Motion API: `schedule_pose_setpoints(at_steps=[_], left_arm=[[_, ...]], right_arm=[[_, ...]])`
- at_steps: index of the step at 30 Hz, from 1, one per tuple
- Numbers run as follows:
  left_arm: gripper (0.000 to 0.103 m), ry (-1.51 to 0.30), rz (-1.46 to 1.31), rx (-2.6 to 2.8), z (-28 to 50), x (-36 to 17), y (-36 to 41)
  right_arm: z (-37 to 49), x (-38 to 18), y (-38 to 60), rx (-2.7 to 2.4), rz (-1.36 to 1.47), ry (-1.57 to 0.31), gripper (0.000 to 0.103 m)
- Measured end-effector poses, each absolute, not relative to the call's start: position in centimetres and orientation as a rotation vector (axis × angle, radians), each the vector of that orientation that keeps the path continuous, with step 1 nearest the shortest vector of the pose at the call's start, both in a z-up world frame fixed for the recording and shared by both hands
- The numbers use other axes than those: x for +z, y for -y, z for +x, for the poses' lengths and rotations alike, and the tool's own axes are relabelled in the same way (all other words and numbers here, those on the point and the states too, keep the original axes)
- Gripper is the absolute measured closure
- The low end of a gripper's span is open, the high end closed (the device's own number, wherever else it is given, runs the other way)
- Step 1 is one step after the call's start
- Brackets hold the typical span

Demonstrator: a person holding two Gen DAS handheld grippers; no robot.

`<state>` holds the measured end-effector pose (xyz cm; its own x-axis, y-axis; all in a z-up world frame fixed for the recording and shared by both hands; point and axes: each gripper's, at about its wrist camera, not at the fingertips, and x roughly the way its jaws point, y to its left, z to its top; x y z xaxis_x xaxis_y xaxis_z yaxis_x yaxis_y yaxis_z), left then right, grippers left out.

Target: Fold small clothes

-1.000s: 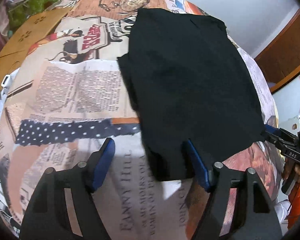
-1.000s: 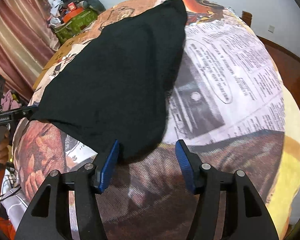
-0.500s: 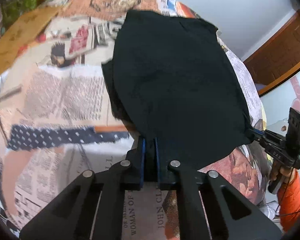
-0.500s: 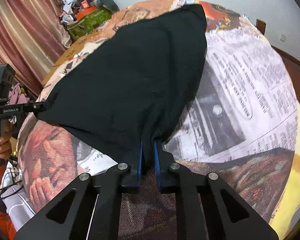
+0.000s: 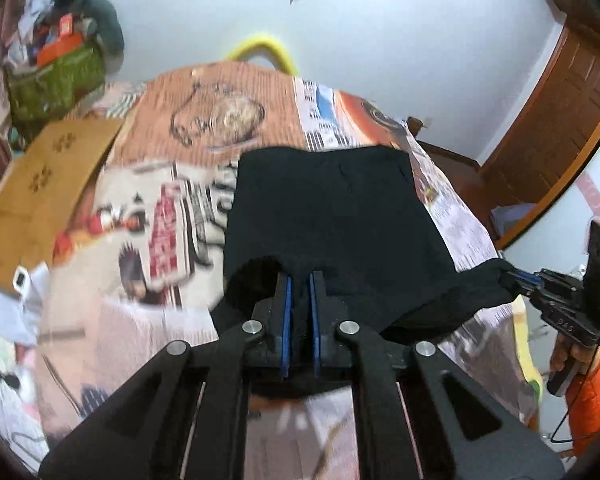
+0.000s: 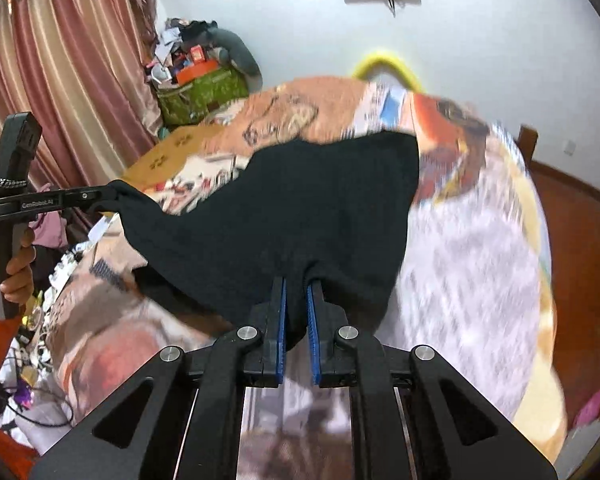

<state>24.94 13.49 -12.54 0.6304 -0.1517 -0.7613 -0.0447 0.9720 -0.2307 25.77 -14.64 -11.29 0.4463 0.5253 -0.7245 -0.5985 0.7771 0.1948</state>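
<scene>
The black garment [image 5: 328, 220] lies lengthwise away from both cameras, its far edge flat on the surface [image 5: 172, 208] and its near edge raised off it. The left hand-held gripper [image 5: 299, 280] pinches the near-left corner between blue pads; the right hand-held gripper [image 6: 296, 288] pinches the near-right corner the same way. The surface wears a newspaper-print cover, blurred here, so it may be a bed. On the left stand pink curtains [image 6: 60, 60] and a cluttered green bag [image 6: 204, 92]; a white wall [image 5: 380, 40] is behind, a wooden door [image 5: 560, 112] at right.
</scene>
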Motion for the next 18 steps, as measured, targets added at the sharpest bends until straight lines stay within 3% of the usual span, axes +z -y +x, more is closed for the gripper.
schedule_pose_setpoints(at_steps=[6, 13, 18], left_arm=[[0.095, -0.932, -0.298, -0.082, 26.1, -14.3, -15.1], [0.095, -1.067, -0.422, -0.141, 22.1, -19.0, -16.3], [0.092, -1.127, -0.327, -0.104, 19.2, -20.8, -14.6]], right_arm=[[27.4, -11.4, 13.8, 0.721, -0.085, -0.855, 0.095], [24.8, -13.9, 15.5, 0.746, -0.054, -0.935, 0.095], [22.3, -15.3, 15.4, 0.742, -0.087, -0.979, 0.095]])
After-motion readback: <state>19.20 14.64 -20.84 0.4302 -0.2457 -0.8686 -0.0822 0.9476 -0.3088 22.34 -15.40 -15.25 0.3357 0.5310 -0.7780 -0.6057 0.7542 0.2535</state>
